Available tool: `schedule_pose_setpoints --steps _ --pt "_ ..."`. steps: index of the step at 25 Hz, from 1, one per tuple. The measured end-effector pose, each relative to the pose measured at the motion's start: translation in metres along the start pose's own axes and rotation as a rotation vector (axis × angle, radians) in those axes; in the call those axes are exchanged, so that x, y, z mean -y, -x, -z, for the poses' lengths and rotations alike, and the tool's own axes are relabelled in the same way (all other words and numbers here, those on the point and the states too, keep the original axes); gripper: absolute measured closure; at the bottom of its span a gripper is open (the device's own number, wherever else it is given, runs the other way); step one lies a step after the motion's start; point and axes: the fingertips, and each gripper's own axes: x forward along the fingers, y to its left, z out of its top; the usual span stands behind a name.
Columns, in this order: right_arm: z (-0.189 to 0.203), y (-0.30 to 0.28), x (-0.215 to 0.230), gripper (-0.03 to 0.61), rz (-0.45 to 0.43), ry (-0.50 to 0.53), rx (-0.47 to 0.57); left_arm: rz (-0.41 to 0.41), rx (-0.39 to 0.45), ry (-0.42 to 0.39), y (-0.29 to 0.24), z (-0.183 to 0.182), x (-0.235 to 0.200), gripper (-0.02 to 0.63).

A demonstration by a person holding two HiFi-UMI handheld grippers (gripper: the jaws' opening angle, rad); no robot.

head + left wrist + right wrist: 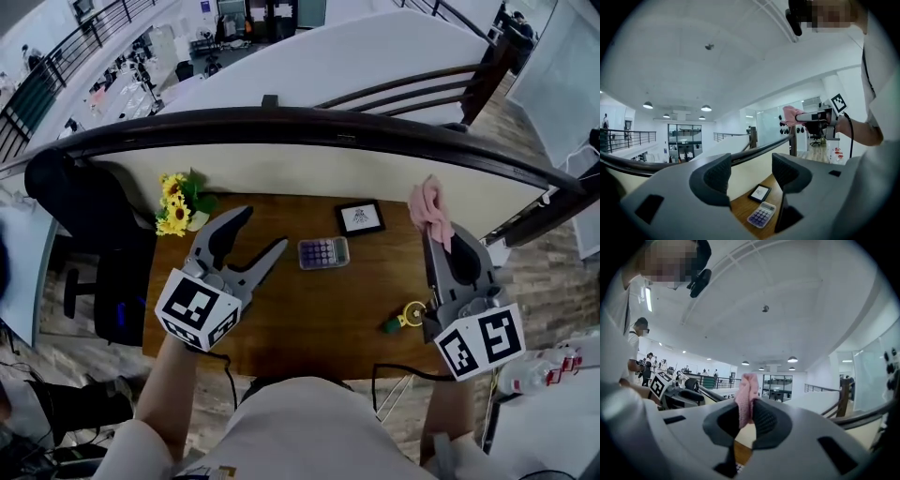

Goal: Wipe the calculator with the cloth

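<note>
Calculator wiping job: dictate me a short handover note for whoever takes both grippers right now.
The left gripper is open and empty, held up off the wooden desk.
The right gripper is shut on the pink cloth, also held up.
The calculator lies flat on the desk between the two grippers, near a small framed picture; nothing touches it.
Done: the cloth is gripped. Whether any wiping has happened cannot be told.
Left: bring the cloth down onto the calculator and wipe; the left gripper could probably steady it.
</note>
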Motion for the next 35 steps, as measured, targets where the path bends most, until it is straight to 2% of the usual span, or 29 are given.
schedule_pose_setpoints --steps 5,10,13,18,22,25,28,35 --pt "-0.022 0.023 -0.009 0.549 -0.003 0.014 0.043 -0.052 0.051 -0.029 0.025 -0.032 0.007 0.393" --pt "-0.028 0.036 -0.015 0.549 -0.014 -0.047 0.078 -0.113 0.052 -0.08 0.044 -0.043 0.009 0.448" --pt "-0.023 0.037 -0.022 0.549 -0.037 -0.071 0.068 -0.144 0.032 -0.11 0.053 -0.04 0.009 0.481" --pt "-0.002 0.035 -0.039 0.549 -0.094 -0.082 0.009 -0.157 -0.005 -0.109 0.063 -0.026 0.012 0.528" --pt "0.026 0.031 -0.052 0.549 -0.131 -0.107 -0.057 -0.179 -0.045 -0.093 0.07 -0.007 0.014 0.55" --pt "0.046 0.031 -0.062 0.549 -0.154 -0.12 -0.105 -0.193 -0.055 -0.049 0.076 0.003 0.019 0.571" --pt "0.056 0.029 -0.066 0.549 -0.163 -0.132 -0.128 -0.199 -0.071 -0.019 0.078 0.012 0.022 0.592" --pt "0.059 0.028 -0.065 0.549 -0.156 -0.134 -0.139 -0.189 -0.057 -0.026 0.074 0.01 0.026 0.603"
